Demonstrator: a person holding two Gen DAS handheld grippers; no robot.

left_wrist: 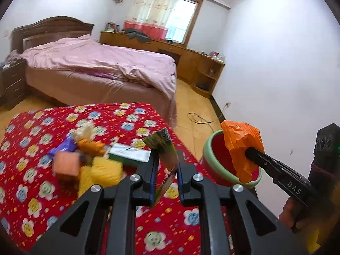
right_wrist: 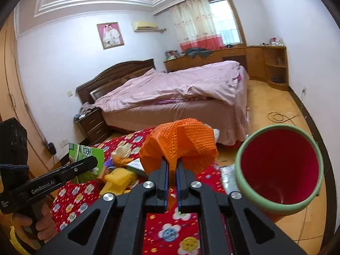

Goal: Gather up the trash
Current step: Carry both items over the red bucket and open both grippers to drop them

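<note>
A: What does the left gripper (left_wrist: 166,165) hold?
B: It pinches a green snack wrapper (left_wrist: 163,148) above the red flowered tablecloth (left_wrist: 53,119).
A: And the right gripper (right_wrist: 172,167)?
B: Clamped tight on crumpled orange mesh (right_wrist: 180,142), beside the green-rimmed red bin (right_wrist: 280,167).

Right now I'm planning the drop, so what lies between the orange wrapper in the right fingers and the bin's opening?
Nothing: in the right wrist view the orange wrapper and the bin have only bare floor showing between them.
</note>
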